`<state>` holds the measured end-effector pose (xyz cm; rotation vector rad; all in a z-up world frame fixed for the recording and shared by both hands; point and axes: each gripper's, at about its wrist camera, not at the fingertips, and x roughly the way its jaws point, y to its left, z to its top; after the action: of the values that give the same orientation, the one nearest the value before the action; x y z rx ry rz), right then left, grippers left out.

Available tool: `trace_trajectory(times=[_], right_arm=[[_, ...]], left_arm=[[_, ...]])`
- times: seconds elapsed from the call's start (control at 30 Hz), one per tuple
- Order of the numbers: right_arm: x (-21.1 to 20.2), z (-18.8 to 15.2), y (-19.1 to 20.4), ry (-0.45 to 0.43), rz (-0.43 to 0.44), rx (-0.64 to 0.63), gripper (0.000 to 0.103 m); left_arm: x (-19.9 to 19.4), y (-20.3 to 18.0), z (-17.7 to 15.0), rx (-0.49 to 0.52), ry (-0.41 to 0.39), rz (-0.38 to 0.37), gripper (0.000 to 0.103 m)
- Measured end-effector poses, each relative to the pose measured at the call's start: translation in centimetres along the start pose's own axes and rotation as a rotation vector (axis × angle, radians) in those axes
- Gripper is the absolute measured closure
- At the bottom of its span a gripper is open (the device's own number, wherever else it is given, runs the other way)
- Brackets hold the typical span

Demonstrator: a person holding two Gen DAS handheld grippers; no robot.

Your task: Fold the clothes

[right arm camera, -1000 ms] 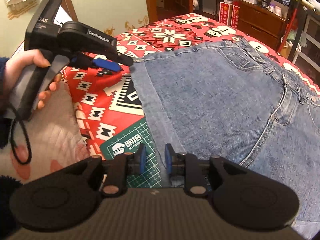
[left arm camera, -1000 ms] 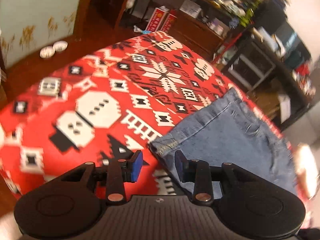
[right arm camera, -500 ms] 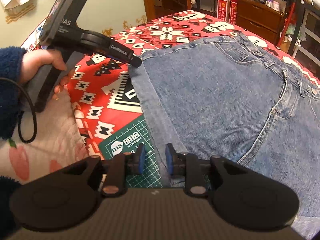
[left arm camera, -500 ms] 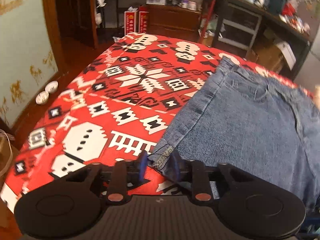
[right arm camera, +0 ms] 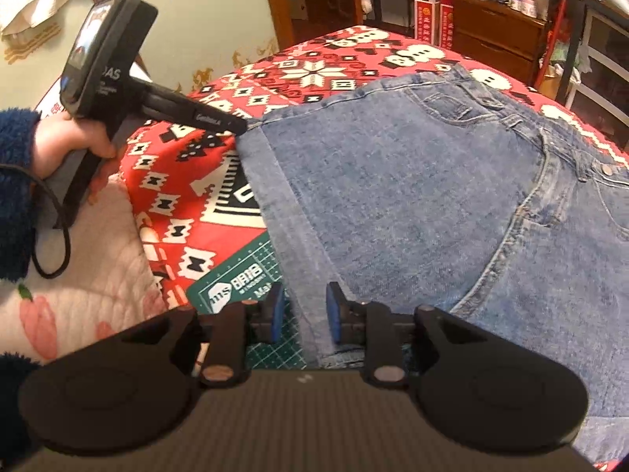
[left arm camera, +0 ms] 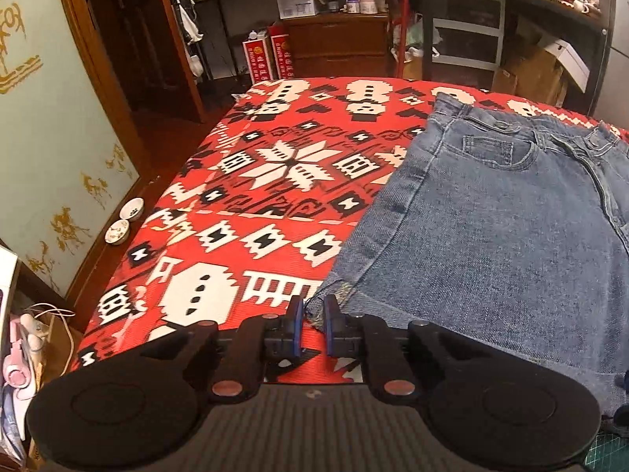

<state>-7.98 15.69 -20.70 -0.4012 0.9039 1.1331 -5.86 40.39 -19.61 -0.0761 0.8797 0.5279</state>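
Observation:
Blue jeans (left arm camera: 491, 236) lie flat on a table covered with a red patterned cloth (left arm camera: 255, 196). In the left wrist view my left gripper (left arm camera: 313, 314) is shut on the frayed corner of the jeans' hem. The right wrist view shows the same gripper (right arm camera: 236, 126), held by a hand (right arm camera: 74, 137), with its tip at the far corner of the jeans (right arm camera: 393, 196). My right gripper (right arm camera: 303, 310) stands open at the near corner. The hem edge runs between its blue pads (right arm camera: 332, 310) without being pinched.
A green cutting mat (right arm camera: 236, 291) shows under the cloth at the near edge, beside a pink quilted cover (right arm camera: 78, 275). Two small bowls (left arm camera: 124, 222) sit on the floor to the left of the table. Drawers and cluttered shelves (left arm camera: 334, 43) stand beyond the far edge.
My left gripper has rolled level, slid onto the hem corner and closed on it. The right gripper has kept still with its jaws as they were.

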Motion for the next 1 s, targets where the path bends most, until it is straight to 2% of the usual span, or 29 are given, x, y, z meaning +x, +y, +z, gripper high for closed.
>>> trace_trajectory(times=[0.03, 0.1, 0.2, 0.27, 0.3, 0.4, 0.53, 0.67, 0.8, 0.83, 1.0], right_arm=[[-0.1, 0.0, -0.2, -0.005, -0.006, 0.006, 0.078], [-0.5, 0.0, -0.5, -0.018, -0.016, 0.019, 0.077], [-1.2, 0.1, -1.0, -0.041, -0.041, 0.03, 0.072], [-1.5, 0.1, -1.6, -0.059, -0.07, 0.044, 0.07], [-1.7, 0.1, -2.1, -0.068, -0.086, 0.056, 0.07], [-2.4, 0.0, -3.4, -0.095, -0.138, 0.092, 0.065], [-3.5, -0.5, -5.9, -0.122, -0.214, 0.14, 0.051], [-4.9, -1.6, -8.7, -0.147, -0.288, 0.181, 0.028], [-6.2, -3.1, -11.9, -0.175, -0.374, 0.2, 0.007], [-6.5, -3.5, -12.6, -0.179, -0.392, 0.202, 0.002], [-6.7, -4.8, -15.8, -0.186, -0.432, 0.229, 0.0]], left_arm=[[-0.3, 0.2, 0.0, -0.009, 0.001, 0.018, 0.096], [-0.7, 1.2, 0.1, -0.05, 0.004, 0.006, 0.096], [-1.5, 2.4, 0.4, -0.121, -0.009, -0.07, 0.094], [-2.0, 1.9, 0.8, -0.12, -0.031, -0.119, 0.094], [-2.3, 1.7, 1.0, -0.12, -0.042, -0.144, 0.089], [-2.8, -0.4, 1.8, -0.081, -0.062, -0.214, 0.074], [-2.8, -3.7, 2.8, -0.012, -0.07, -0.295, 0.066], [-2.3, -6.8, 3.5, 0.054, -0.075, -0.324, 0.057], [-1.9, -9.9, 3.7, 0.142, -0.108, -0.322, 0.039], [-1.8, -10.7, 3.8, 0.167, -0.117, -0.327, 0.038], [0.4, -13.6, 3.8, 0.251, -0.119, -0.305, 0.033]])
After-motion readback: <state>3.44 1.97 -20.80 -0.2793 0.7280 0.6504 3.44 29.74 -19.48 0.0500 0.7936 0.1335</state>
